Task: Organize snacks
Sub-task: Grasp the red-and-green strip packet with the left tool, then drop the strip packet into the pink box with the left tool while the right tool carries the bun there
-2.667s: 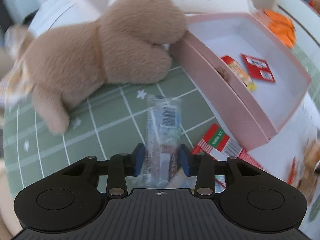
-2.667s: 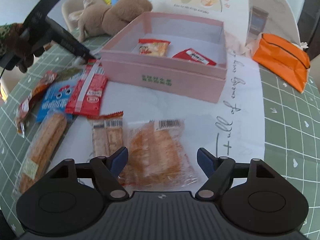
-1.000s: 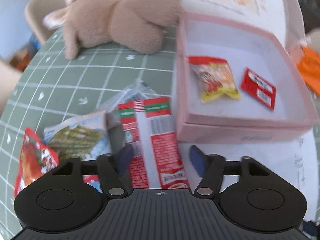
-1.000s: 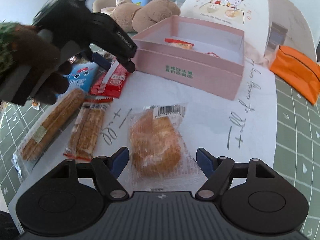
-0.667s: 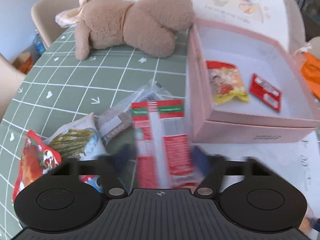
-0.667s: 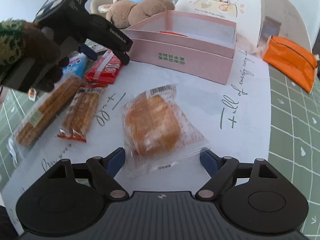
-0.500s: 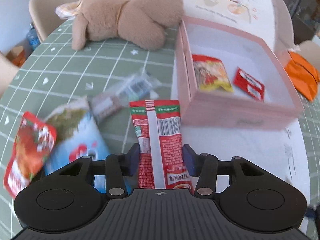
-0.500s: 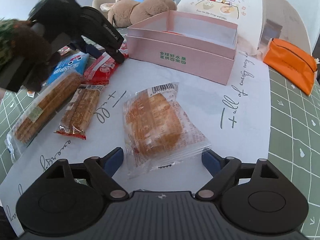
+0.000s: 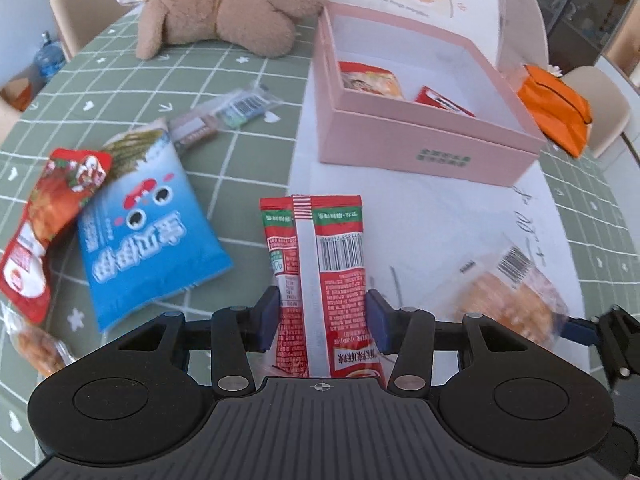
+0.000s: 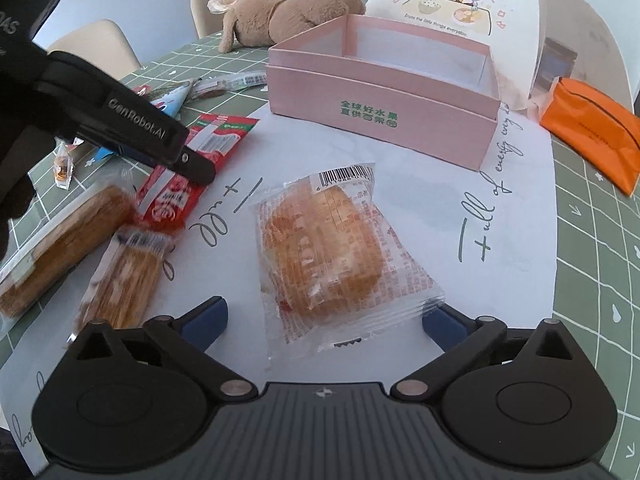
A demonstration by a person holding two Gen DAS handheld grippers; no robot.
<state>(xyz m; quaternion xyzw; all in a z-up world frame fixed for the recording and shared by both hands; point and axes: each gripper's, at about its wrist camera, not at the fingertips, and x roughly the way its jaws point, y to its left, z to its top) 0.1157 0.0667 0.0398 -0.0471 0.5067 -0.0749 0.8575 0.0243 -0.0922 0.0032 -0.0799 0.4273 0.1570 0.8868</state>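
Note:
My left gripper (image 9: 322, 316) is shut on a red snack packet (image 9: 320, 264) and holds it above the table; the packet also shows in the right wrist view (image 10: 192, 172) under the left gripper. The pink box (image 9: 420, 148) stands ahead to the right and holds a red-yellow snack bag (image 9: 370, 80) and a small red packet (image 9: 442, 100). My right gripper (image 10: 322, 318) is open, its jaws on either side of a clear-wrapped bread bun (image 10: 332, 256) that lies on the white paper. The pink box (image 10: 380, 116) stands beyond it.
A blue snack bag (image 9: 140, 232), a red bag (image 9: 44, 208) and a slim clear packet (image 9: 220, 116) lie on the green checked cloth. Two wrapped biscuit bars (image 10: 124, 276) lie left of the bun. A plush rabbit (image 9: 228, 4) and an orange pouch (image 10: 592, 132) flank the box.
My left gripper has let go of the slim clear packet, moved back over the red packet, shut on it and lifted it. My right gripper has come closer over the bun, still open.

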